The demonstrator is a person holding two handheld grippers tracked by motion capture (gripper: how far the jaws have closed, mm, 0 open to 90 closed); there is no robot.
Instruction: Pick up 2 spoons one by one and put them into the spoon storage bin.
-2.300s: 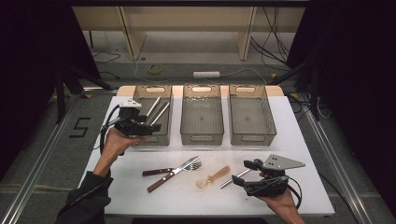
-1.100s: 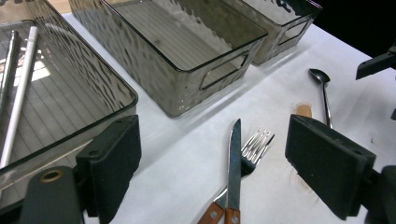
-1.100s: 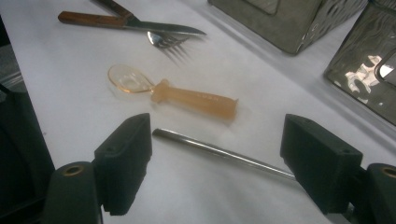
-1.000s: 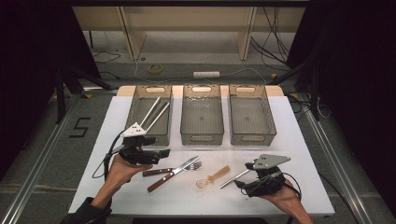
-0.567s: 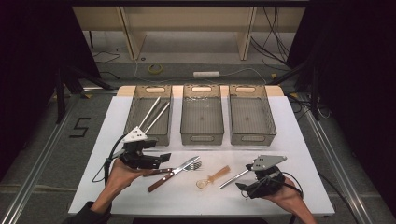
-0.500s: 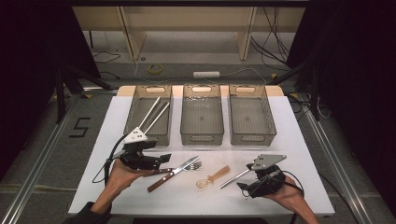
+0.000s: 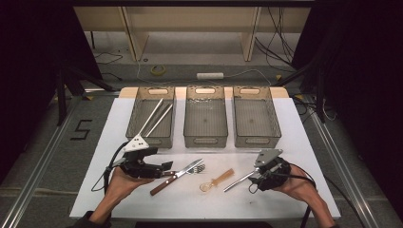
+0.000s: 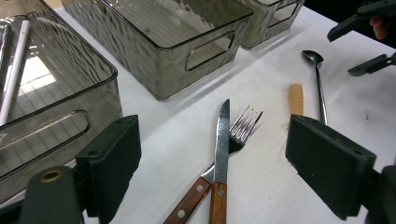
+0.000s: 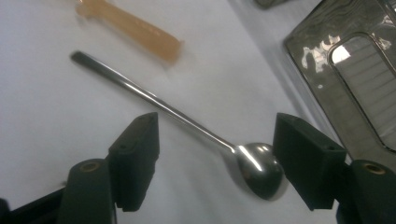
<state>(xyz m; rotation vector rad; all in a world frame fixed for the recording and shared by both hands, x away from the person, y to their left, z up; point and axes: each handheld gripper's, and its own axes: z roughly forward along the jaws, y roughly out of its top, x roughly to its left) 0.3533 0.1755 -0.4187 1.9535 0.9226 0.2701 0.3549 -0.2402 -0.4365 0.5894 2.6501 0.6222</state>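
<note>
Sorting is partly done: two silver rods [image 7: 154, 117] lie in one smoked-plastic bin [image 7: 151, 137]. The right gripper [image 9: 215, 158], jaws wide and just closing, straddles the steel spoon [image 9: 187, 122] untouched. The left gripper [image 8: 229, 158], jaws wide, faces the wooden-handled knife [image 8: 219, 154] and fork [image 8: 233, 135].

Three clear bins [image 7: 206, 118] behind; chopsticks [image 7: 154, 117] in one.

Overhead light floods the white rectangular table [image 7: 142, 128], room around it's nearly black; glare on the shiny steel spoon [image 9: 254, 165], close-ups slightly soft.
</note>
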